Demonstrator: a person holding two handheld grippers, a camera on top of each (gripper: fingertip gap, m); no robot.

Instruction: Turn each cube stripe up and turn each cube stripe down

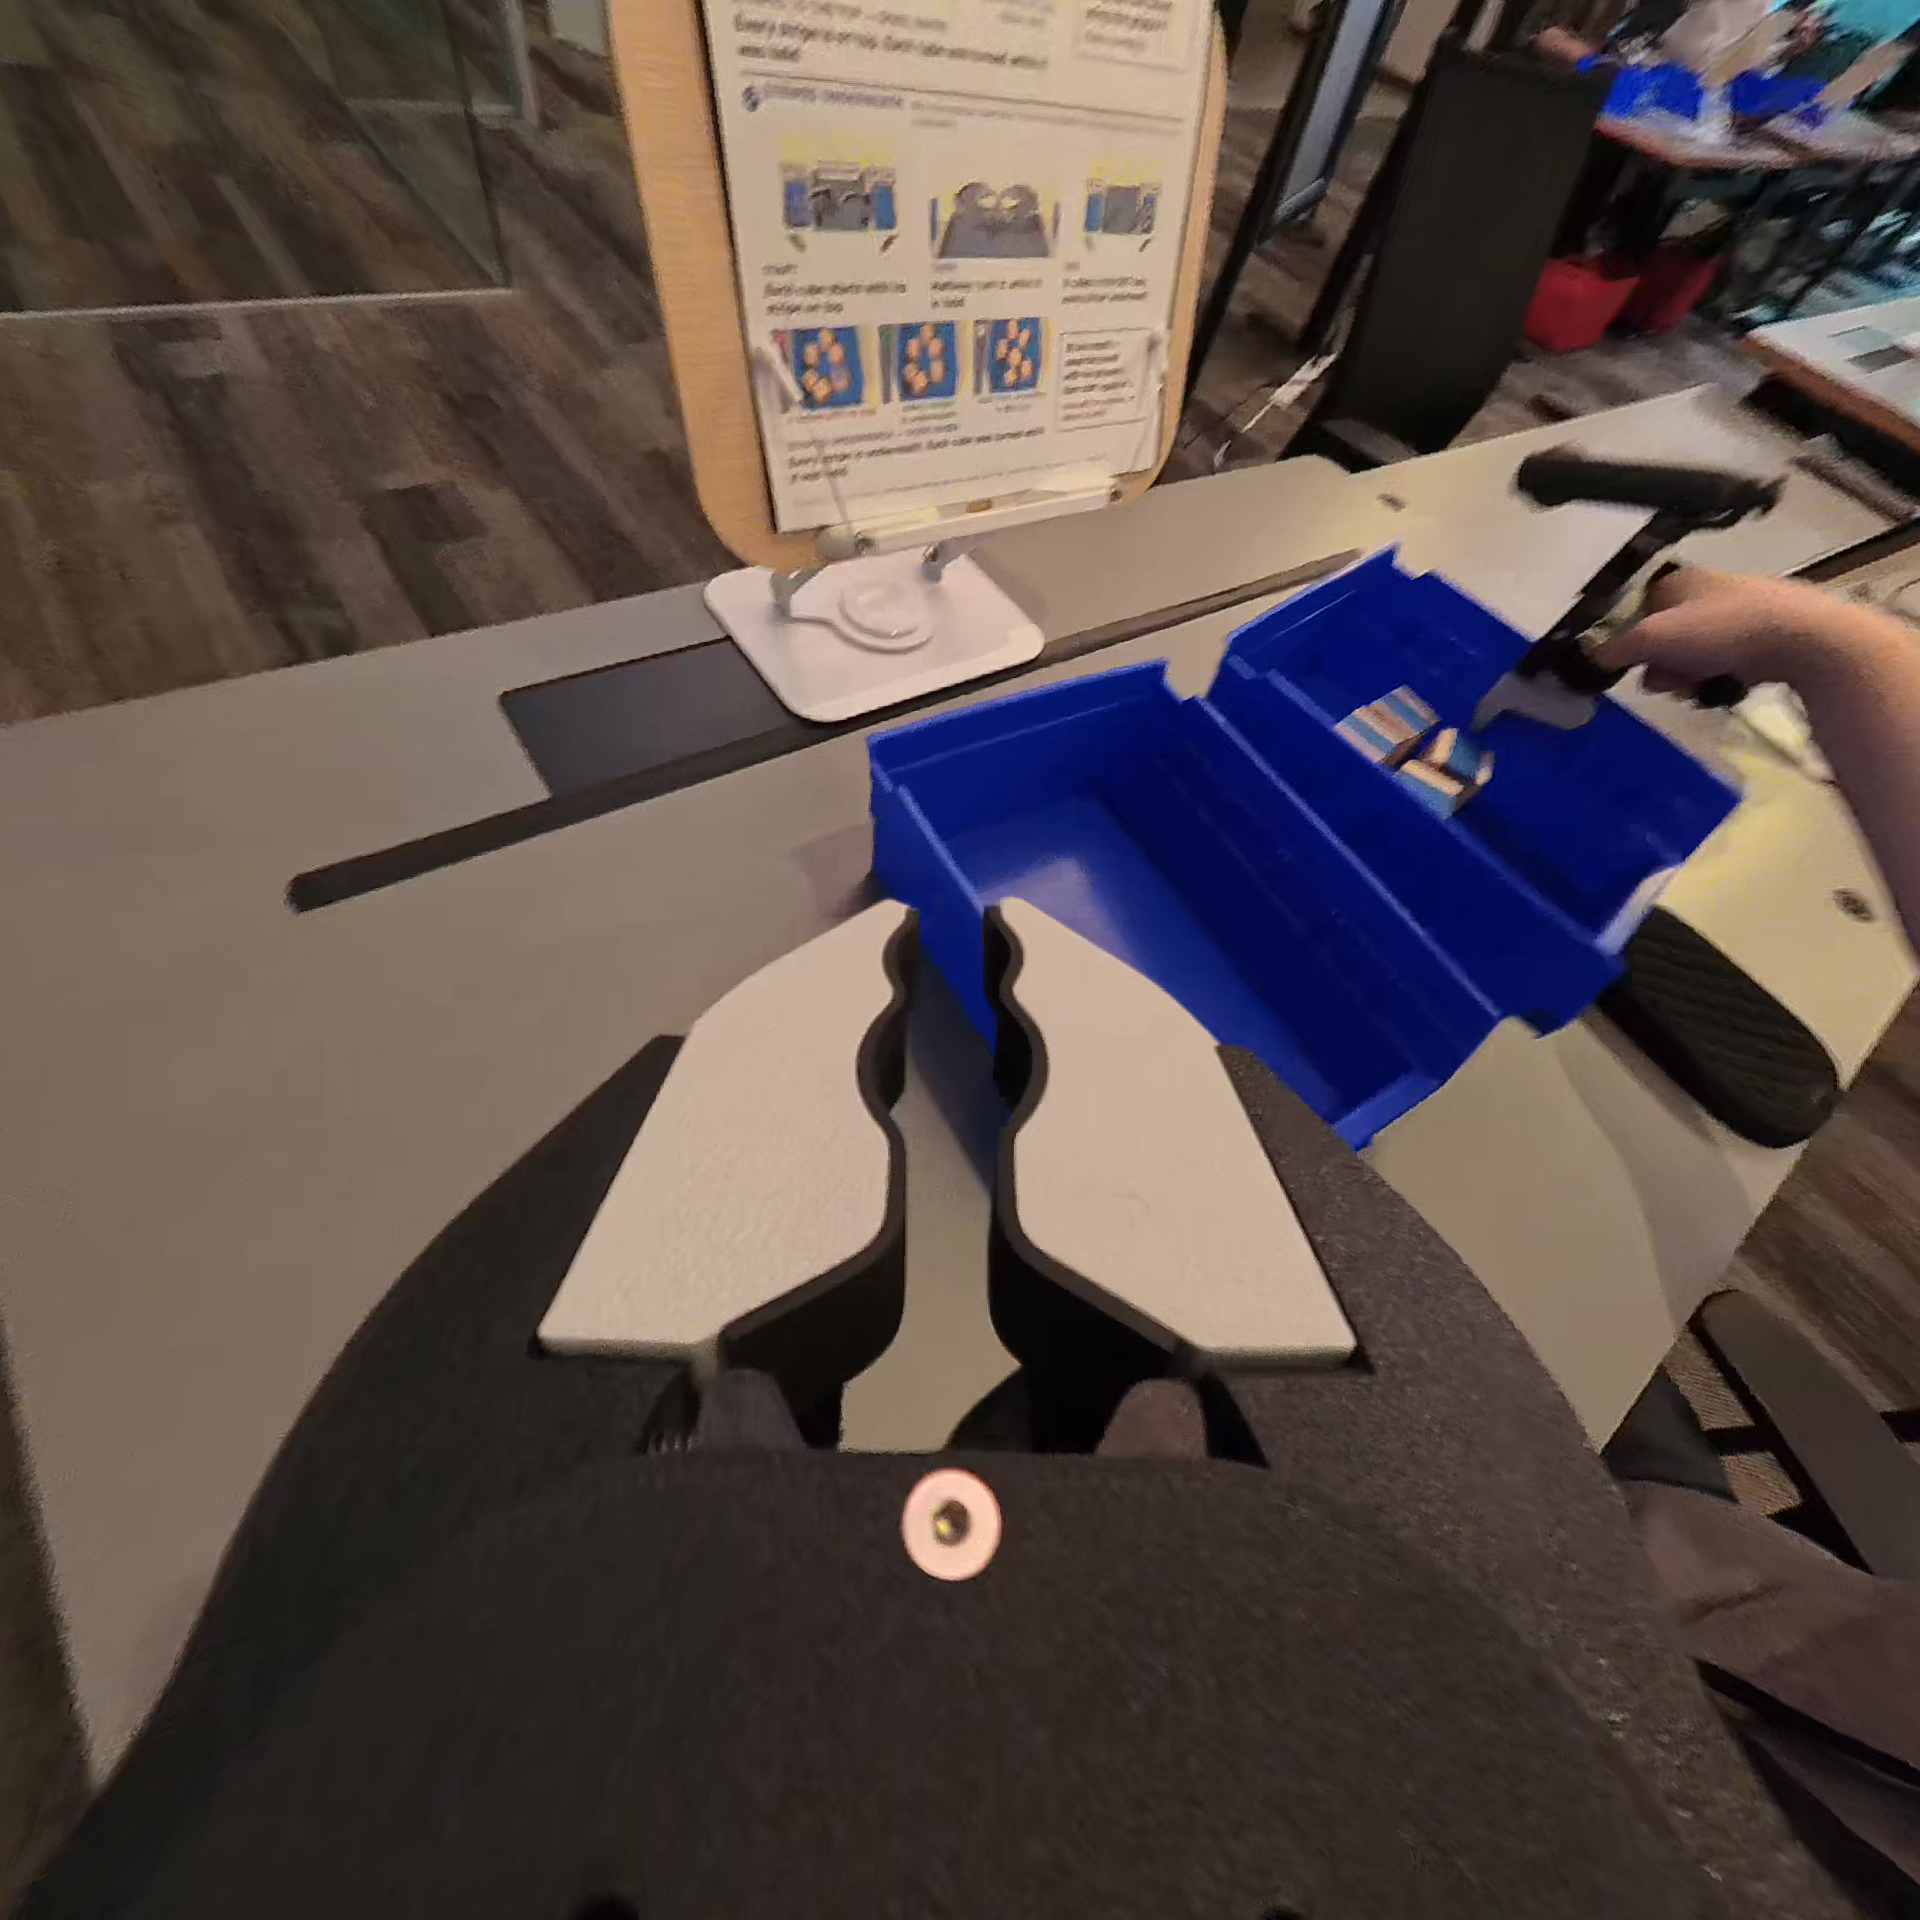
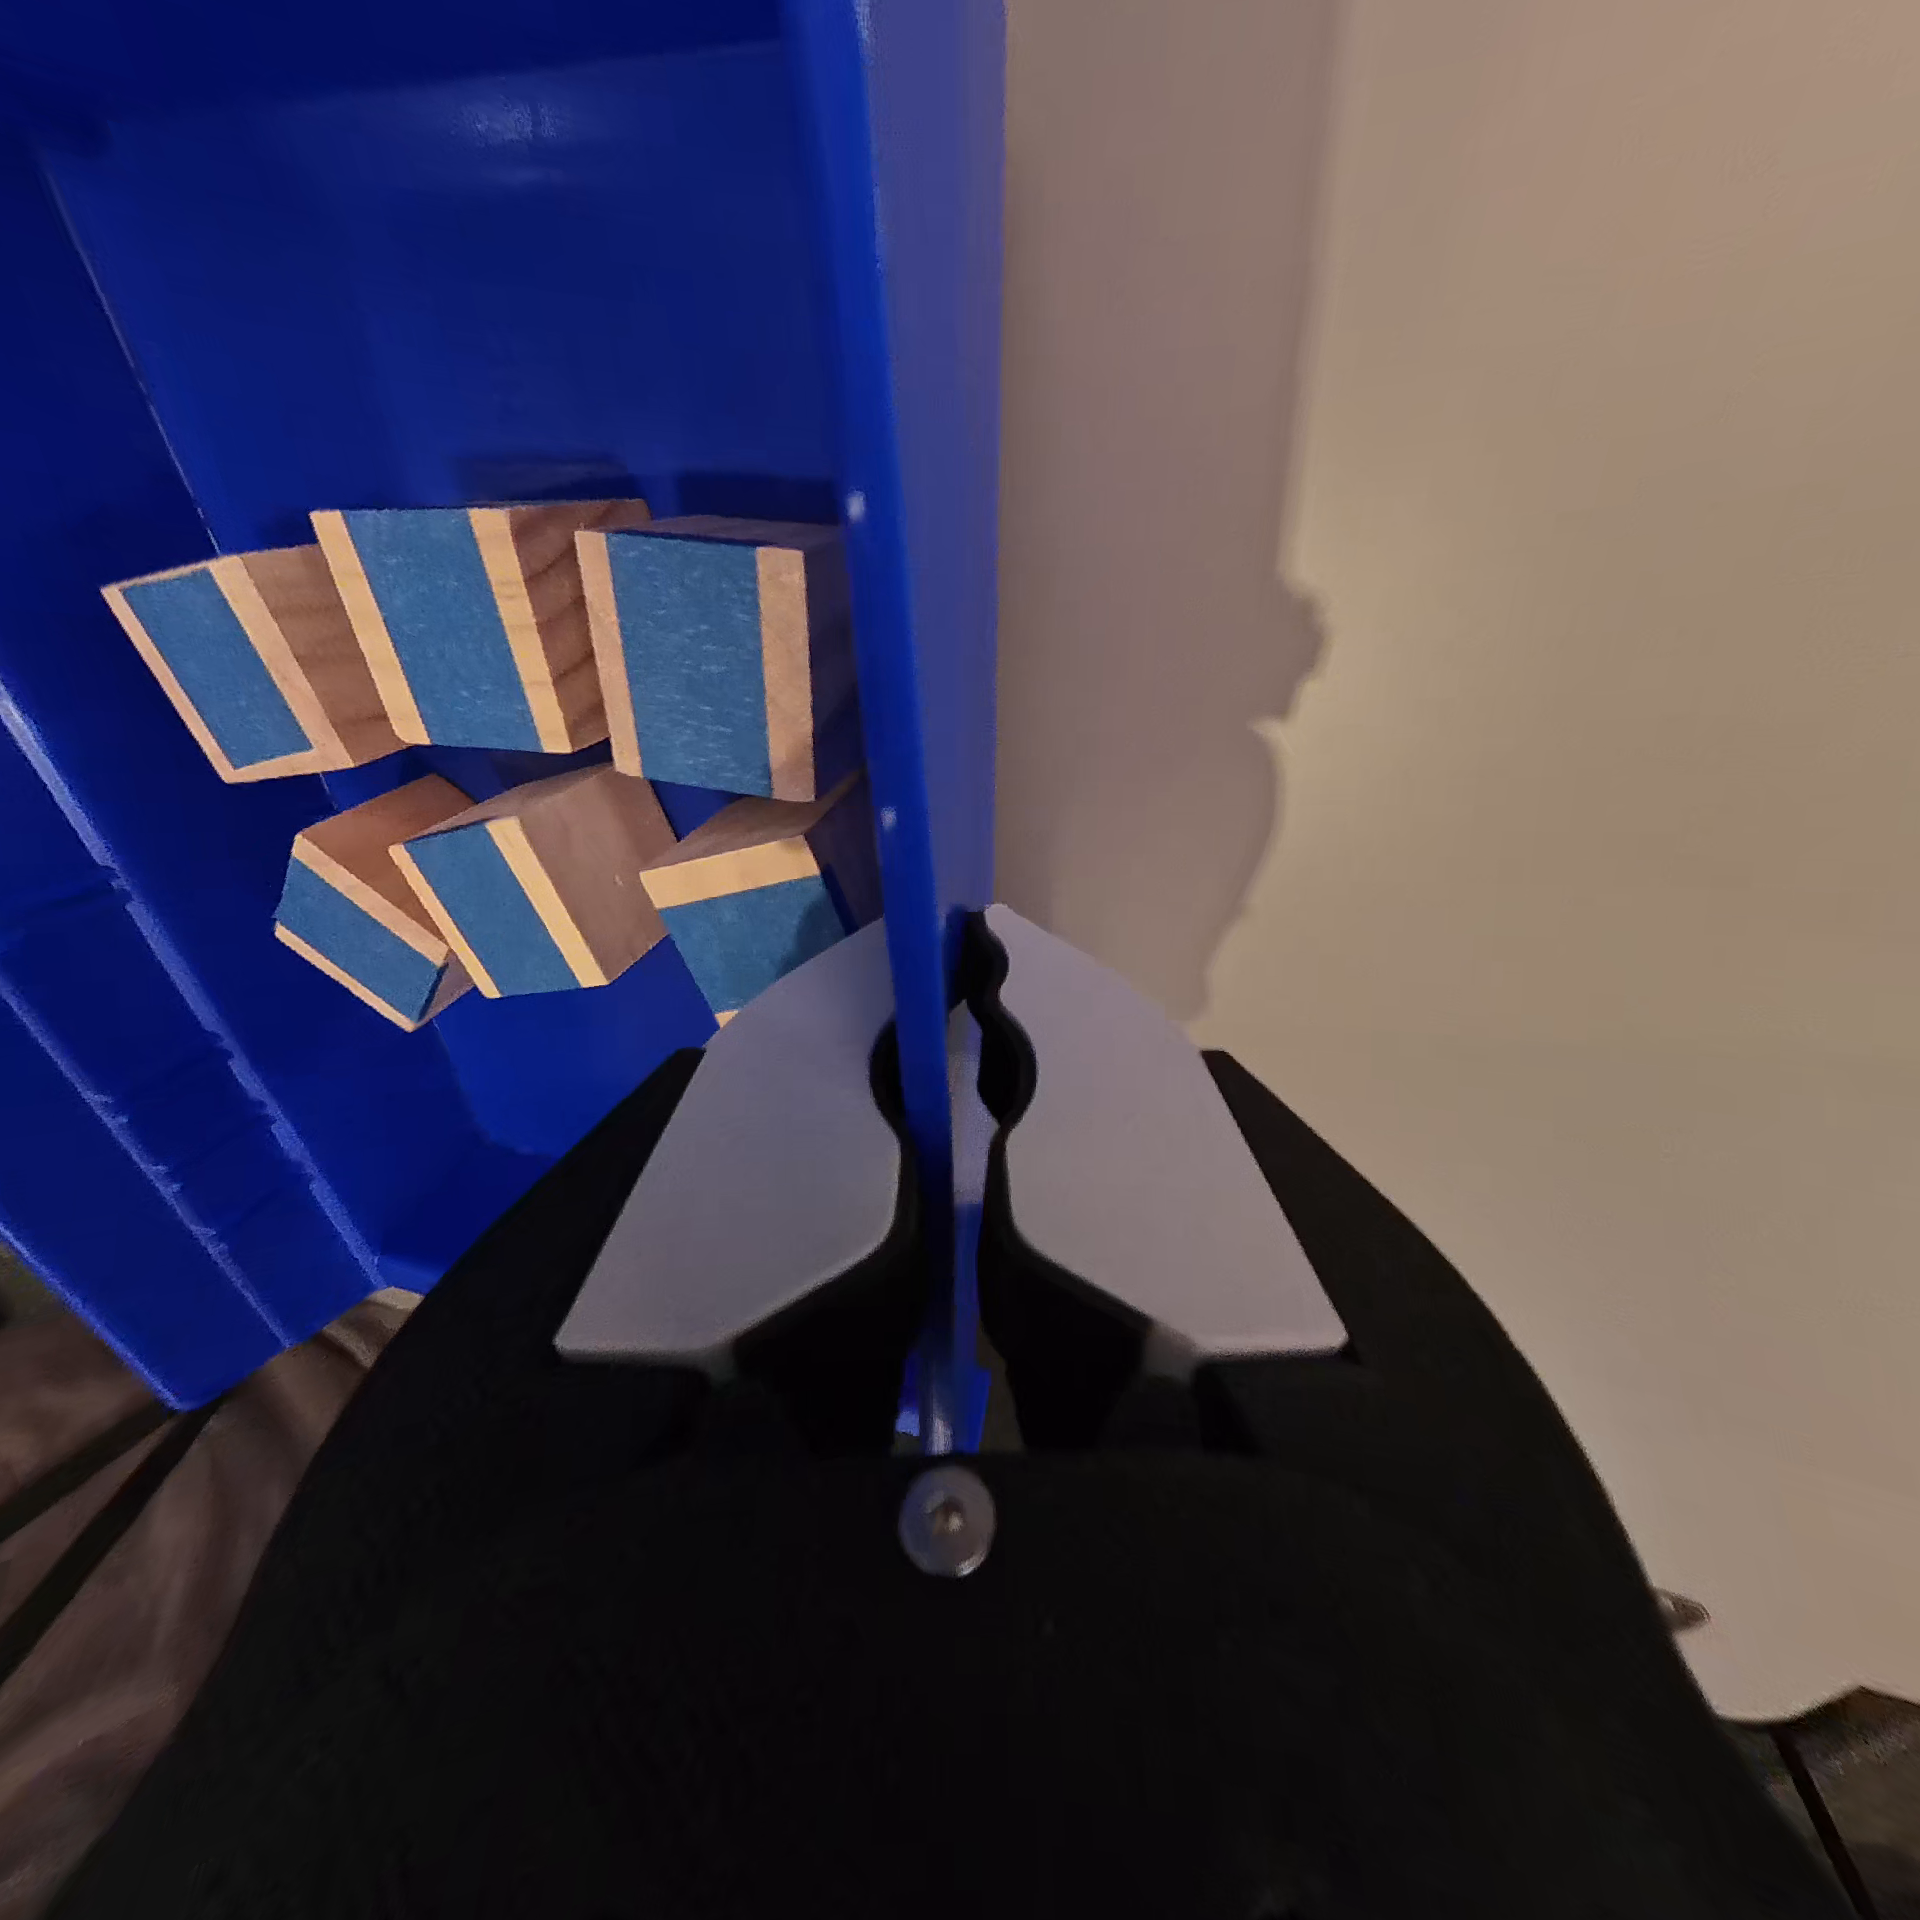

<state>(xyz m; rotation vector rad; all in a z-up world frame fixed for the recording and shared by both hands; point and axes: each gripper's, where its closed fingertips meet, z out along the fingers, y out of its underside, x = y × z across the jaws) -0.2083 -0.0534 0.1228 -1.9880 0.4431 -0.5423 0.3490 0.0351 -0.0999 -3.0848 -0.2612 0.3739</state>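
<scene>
Right claw [image 2: 940, 997] pinched onto the thin side wall of the blue bin [image 2: 894, 623], one grey finger inside, the other outside against the pale table [image 2: 1558, 520]. Just beside the inner finger, six wooden cubes [image 2: 468, 748] lying loose on the bin floor in two rough rows of three, crowded together and tilted at different angles, each showing a blue stripe between pale wood edges on the face toward the camera. Left claw [image 1: 951, 935] held with nothing inside, the fingertips parted by a narrow gap, hovering above the grey table [image 1: 312, 1039] close to the near corner of a second, empty blue bin [image 1: 1039, 862]. Touching this one on its far side, the bin with the cubes [image 1: 1413, 743], and there the right claw [image 1: 1527, 712] seen again, gripped by a hand [image 1: 1745, 639]. Behind the bins, an instruction sheet on a wooden board [image 1: 935, 260], standing on a white base.
</scene>
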